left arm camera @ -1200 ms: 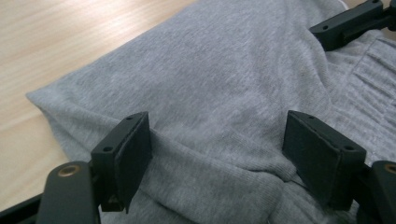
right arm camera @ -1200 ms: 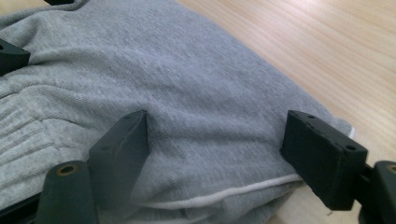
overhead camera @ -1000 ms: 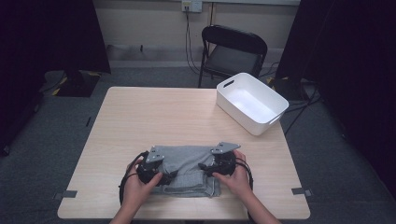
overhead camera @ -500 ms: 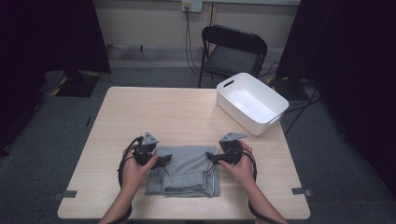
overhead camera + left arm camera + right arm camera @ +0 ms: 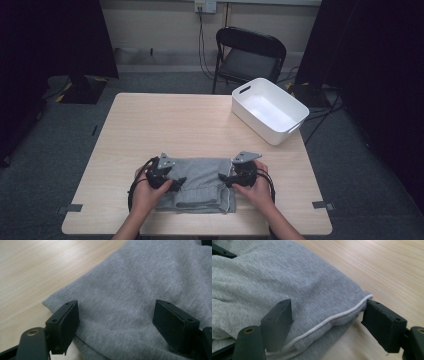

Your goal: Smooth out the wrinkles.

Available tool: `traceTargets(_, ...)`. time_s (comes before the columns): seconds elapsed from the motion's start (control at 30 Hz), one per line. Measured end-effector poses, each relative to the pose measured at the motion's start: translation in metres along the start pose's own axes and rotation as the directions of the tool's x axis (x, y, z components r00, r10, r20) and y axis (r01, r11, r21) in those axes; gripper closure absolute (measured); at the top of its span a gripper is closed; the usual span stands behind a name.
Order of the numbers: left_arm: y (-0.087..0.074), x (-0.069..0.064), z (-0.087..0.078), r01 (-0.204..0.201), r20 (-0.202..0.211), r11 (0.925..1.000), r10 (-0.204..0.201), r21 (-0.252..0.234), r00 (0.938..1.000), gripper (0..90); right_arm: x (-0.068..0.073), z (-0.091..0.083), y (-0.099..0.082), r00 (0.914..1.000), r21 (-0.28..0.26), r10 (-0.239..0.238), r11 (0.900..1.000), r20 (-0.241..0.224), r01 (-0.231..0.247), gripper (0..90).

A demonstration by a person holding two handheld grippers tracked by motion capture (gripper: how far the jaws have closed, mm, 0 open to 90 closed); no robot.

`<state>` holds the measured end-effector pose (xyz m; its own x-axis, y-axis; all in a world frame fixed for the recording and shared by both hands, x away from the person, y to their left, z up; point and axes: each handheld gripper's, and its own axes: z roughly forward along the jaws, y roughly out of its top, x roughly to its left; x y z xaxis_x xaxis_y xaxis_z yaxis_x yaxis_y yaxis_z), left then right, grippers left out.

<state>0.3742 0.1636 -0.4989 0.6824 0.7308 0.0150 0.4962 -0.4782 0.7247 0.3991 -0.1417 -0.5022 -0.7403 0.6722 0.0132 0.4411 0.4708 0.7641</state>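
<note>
garment: grey folded sweat garment (image 5: 197, 184) with white piping on one edge, lying flat on the near middle of the worktop, close to the person's edge
left claw: left claw (image 5: 179, 182) at the garment's left side, jaws apart and straddling the cloth edge (image 5: 117, 315), pads not pressing; jaws have just been closing a little, cloth between them
right claw: right claw (image 5: 223, 178) at the garment's right side, jaws apart around the piped edge (image 5: 329, 312), far pad just beside the corner, no clamp
hands: left hand (image 5: 147, 192) and right hand (image 5: 257, 187) come in from the near edge, one on each claw
worktop: light wood worktop (image 5: 165, 125), bare apart from garment and bin; grey tape tabs at the near corners
room: grey carpet floor, dark curtains both sides, pale back wall with cables
vs earlier: half a second ago both claws sat at the garment's far corners; now they sit lower at its sides, and the cloth looks flatter
around: white bin (image 5: 270, 110) at the far right corner, well apart from the garment; black chair (image 5: 247, 55) behind the worktop
in the way: nothing between claws and cloth
</note>
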Motion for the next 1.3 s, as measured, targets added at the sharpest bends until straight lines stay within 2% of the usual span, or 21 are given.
traceTargets(0.23, -0.006, -0.013, -0.007, -0.013, 0.02, 0.9999, 0.013, 0.006, 0.9997, 21.0, 0.009, -0.01, -0.009, 0.9999, -0.004, 0.005, 1.0, -0.011, -0.005, 23.5)
traceTargets(0.3, -0.007, -0.015, -0.009, -0.028, 0.022, 0.9995, 0.028, 0.011, 0.9994, 20.9, 0.011, -0.012, -0.012, 0.9999, -0.01, 0.006, 0.9999, -0.016, -0.006, 23.4)
traceTargets(0.4, -0.007, -0.017, -0.01, -0.024, 0.029, 0.9997, 0.024, 0.007, 0.9993, 21.0, 0.012, -0.016, -0.016, 0.9995, -0.019, 0.012, 0.9997, -0.03, -0.013, 23.1)
traceTargets(0.47, -0.007, -0.015, -0.012, -0.007, 0.039, 1.0, 0.007, -0.001, 0.9992, 20.9, 0.009, -0.019, -0.017, 0.9986, -0.033, 0.027, 0.9991, -0.046, -0.028, 22.0)
traceTargets(0.53, -0.007, -0.012, -0.015, 0.029, 0.05, 0.9993, -0.028, -0.025, 0.9984, 19.6, 0.003, -0.025, -0.018, 0.9983, -0.058, 0.031, 0.9977, -0.05, -0.034, 19.5)
traceTargets(0.6, -0.006, -0.007, -0.02, 0.022, 0.037, 0.9992, -0.021, -0.035, 0.9991, 17.5, -0.005, -0.032, -0.018, 0.9977, -0.077, 0.049, 0.9956, -0.046, -0.052, 19.0)
traceTargets(0.63, -0.006, -0.005, -0.022, 0.037, 0.041, 0.9984, -0.035, -0.042, 0.9985, 17.4, -0.009, -0.035, -0.018, 0.9968, -0.085, 0.065, 0.994, -0.046, -0.068, 18.6)
traceTargets(0.7, -0.006, -0.001, -0.025, 0.038, 0.034, 0.9982, -0.036, -0.047, 0.9988, 17.3, -0.019, -0.041, -0.019, 0.9962, -0.092, 0.083, 0.9922, -0.025, -0.085, 18.7)
traceTargets(0.77, -0.008, 0.009, -0.033, 0.023, 0.005, 0.9988, -0.023, -0.042, 0.9997, 17.2, -0.027, -0.045, -0.022, 0.9946, -0.097, 0.103, 0.9899, -0.014, -0.104, 18.9)
traceTargets(0.83, -0.01, 0.013, -0.036, 0.03, -0.004, 0.9986, -0.03, -0.043, 0.9995, 17.1, -0.033, -0.047, -0.024, 0.9937, -0.099, 0.112, 0.9889, 0.008, -0.111, 19.0)
traceTargets(0.87, -0.016, 0.022, -0.042, 0.043, -0.016, 0.9985, -0.044, -0.035, 0.9989, 16.8, -0.036, -0.048, -0.026, 0.9927, -0.097, 0.12, 0.9882, 0.011, -0.118, 19.0)
traceTargets(1.0, -0.03, 0.035, -0.05, 0.054, -0.041, 0.9982, -0.055, -0.026, 0.9977, 16.5, -0.042, -0.047, -0.031, 0.9925, -0.075, 0.117, 0.9906, 0.035, -0.114, 19.1)
traceTargets(1.1, -0.037, 0.041, -0.053, 0.061, -0.051, 0.9978, -0.062, -0.024, 0.9968, 16.5, -0.044, -0.045, -0.035, 0.9922, -0.062, 0.121, 0.991, 0.033, -0.118, 19.0)
traceTargets(1.13, -0.044, 0.047, -0.054, 0.078, -0.056, 0.9968, -0.079, -0.019, 0.9953, 16.4, -0.045, -0.044, -0.037, 0.9926, -0.05, 0.114, 0.9925, 0.041, -0.112, 18.9)
traceTargets(1.3, -0.057, 0.053, -0.052, 0.096, -0.064, 0.9954, -0.096, -0.01, 0.9933, 16.5, -0.047, -0.047, -0.037, 0.9913, -0.06, 0.125, 0.9906, 0.041, -0.123, 19.0)
